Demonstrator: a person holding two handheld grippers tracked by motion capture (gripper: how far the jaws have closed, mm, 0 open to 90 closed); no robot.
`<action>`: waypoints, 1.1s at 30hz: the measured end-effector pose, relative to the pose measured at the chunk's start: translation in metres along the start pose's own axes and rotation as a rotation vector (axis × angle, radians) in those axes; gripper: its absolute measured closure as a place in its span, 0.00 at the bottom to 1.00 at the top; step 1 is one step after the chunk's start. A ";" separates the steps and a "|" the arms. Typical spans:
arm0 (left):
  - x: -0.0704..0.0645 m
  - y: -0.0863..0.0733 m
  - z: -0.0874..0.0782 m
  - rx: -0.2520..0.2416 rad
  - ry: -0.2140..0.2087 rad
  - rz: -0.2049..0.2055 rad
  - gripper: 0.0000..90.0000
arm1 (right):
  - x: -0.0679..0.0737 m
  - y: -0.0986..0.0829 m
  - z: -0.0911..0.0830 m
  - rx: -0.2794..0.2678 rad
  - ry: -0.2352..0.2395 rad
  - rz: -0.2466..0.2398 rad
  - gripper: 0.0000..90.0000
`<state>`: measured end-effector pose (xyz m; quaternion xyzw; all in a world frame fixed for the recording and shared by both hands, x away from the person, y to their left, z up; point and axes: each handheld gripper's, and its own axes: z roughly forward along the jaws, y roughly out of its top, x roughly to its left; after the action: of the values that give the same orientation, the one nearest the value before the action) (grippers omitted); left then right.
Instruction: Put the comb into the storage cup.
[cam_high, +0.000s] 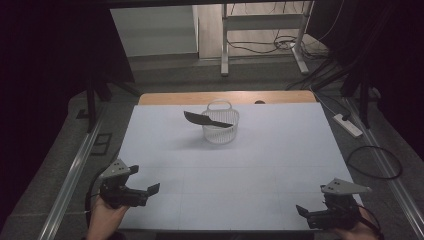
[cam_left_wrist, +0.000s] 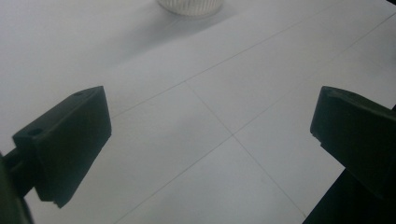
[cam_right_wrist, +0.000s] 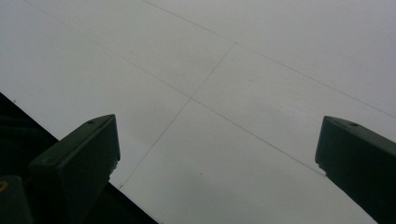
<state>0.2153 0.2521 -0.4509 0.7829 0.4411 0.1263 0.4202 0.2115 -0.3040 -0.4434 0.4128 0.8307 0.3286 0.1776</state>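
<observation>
The black knife lies across the rim of the small white basket, its blade end sticking out to one side, far ahead of both grippers and between them. It seems placed already, so little work is left. The left gripper and the right gripper rest near the tabletop front edge, both wide open and holding nothing.

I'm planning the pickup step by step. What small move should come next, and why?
Probably ease the left gripper forward toward the black knife lying across the rim of the white basket. Both grippers sit open and empty at the near edge, and the knife's end overhangs on the left.
</observation>
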 end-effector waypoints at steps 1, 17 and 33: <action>0.000 -0.001 -0.001 -0.001 0.001 -0.001 0.00 | 0.000 0.000 0.000 0.000 -0.001 0.000 0.00; -0.004 -0.015 -0.015 0.001 0.030 -0.009 0.00 | 0.000 0.000 0.000 0.002 -0.002 0.001 0.00; -0.006 -0.026 -0.024 0.005 0.045 -0.022 0.00 | -0.001 0.000 0.000 0.005 -0.010 0.013 0.00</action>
<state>0.1828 0.2671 -0.4547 0.7760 0.4594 0.1384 0.4095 0.2122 -0.3044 -0.4435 0.4202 0.8279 0.3258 0.1785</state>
